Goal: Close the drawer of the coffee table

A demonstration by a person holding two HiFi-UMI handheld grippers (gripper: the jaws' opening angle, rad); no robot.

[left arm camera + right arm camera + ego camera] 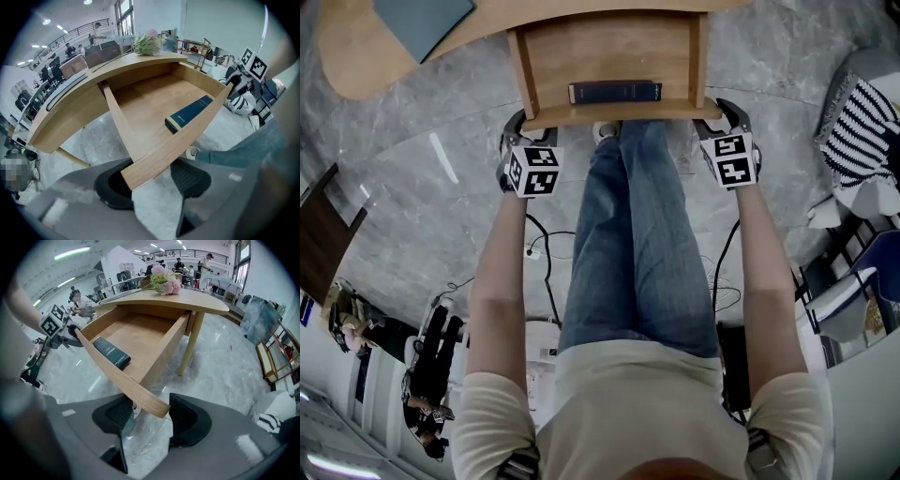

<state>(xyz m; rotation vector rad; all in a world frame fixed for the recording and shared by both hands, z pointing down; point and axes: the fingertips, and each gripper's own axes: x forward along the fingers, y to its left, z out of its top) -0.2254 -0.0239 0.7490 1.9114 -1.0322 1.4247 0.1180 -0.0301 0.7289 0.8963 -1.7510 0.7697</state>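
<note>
The coffee table's wooden drawer (609, 52) stands pulled out toward me, with a dark blue book (615, 91) lying just behind its front panel (619, 113). My left gripper (518, 124) straddles the panel's left end, which sits between the open jaws (150, 183) with floor showing beside it. My right gripper (727, 114) straddles the right end the same way, and the panel tip (158, 408) lies in the gap of its open jaws (152, 417). The book (189, 113) (111, 352) shows in both gripper views.
The person's jeans-clad legs (637, 244) stand just under the drawer front. A teal pad (422, 19) lies on the tabletop (356, 56), and pink flowers (164, 283) stand on it. A table leg (190, 348), striped cloth (862, 122) and floor cables (546, 258) are nearby.
</note>
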